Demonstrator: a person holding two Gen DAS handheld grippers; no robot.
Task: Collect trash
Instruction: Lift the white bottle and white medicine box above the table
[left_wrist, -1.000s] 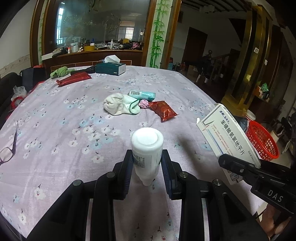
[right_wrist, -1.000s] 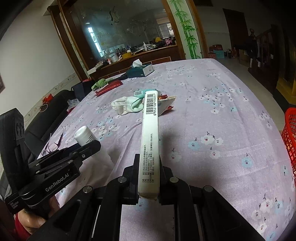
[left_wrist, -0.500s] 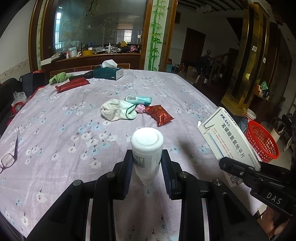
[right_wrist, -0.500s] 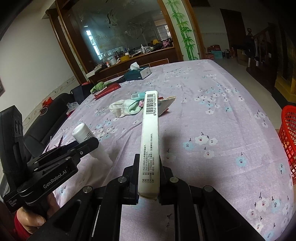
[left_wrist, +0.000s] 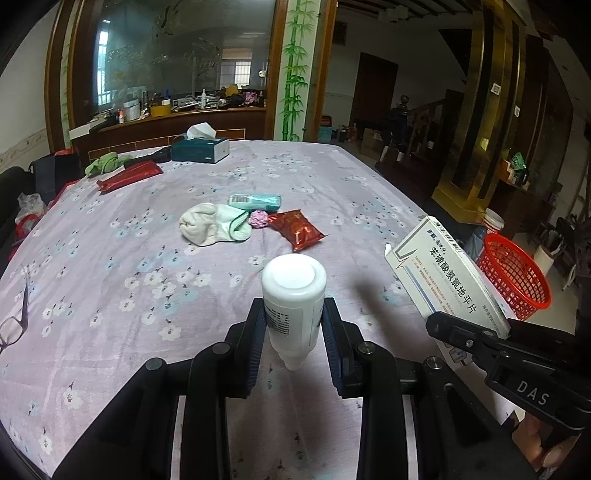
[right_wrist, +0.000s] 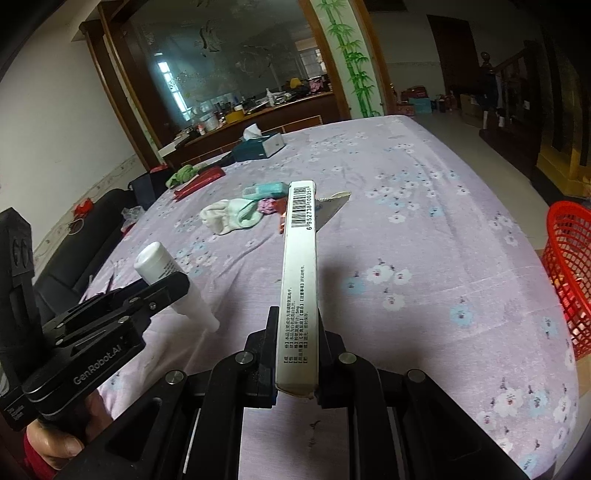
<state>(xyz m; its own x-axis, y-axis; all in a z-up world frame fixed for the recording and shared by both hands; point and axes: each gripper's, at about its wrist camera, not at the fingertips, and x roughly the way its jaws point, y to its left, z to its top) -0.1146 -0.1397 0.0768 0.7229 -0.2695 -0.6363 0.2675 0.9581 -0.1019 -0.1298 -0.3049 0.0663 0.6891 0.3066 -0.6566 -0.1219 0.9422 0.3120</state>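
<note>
My left gripper (left_wrist: 294, 325) is shut on a white plastic bottle (left_wrist: 294, 295), held above the table with its flat base towards the camera; the same bottle (right_wrist: 162, 271) shows at the left of the right wrist view. My right gripper (right_wrist: 297, 354) is shut on a flat white medicine box (right_wrist: 299, 280), edge up, barcode at its far end; that box (left_wrist: 448, 277) appears at the right of the left wrist view. A red mesh basket (left_wrist: 511, 275) stands on the floor beyond the table's right edge. A red snack wrapper (left_wrist: 297, 229), a teal packet (left_wrist: 255, 201) and a pink crumpled scrap (left_wrist: 259, 219) lie mid-table.
A lilac flowered cloth (left_wrist: 110, 266) covers the table. A white sock (left_wrist: 212, 225) lies by the wrappers. Far back are a teal tissue box (left_wrist: 199, 147), a long red packet (left_wrist: 129, 175) and a green cloth (left_wrist: 105, 164). Glasses (left_wrist: 14, 325) rest at the left edge.
Both grippers have lifted a little and drawn back from the table with their loads; the table looks lower and farther in both views. Neither grip has altered.
</note>
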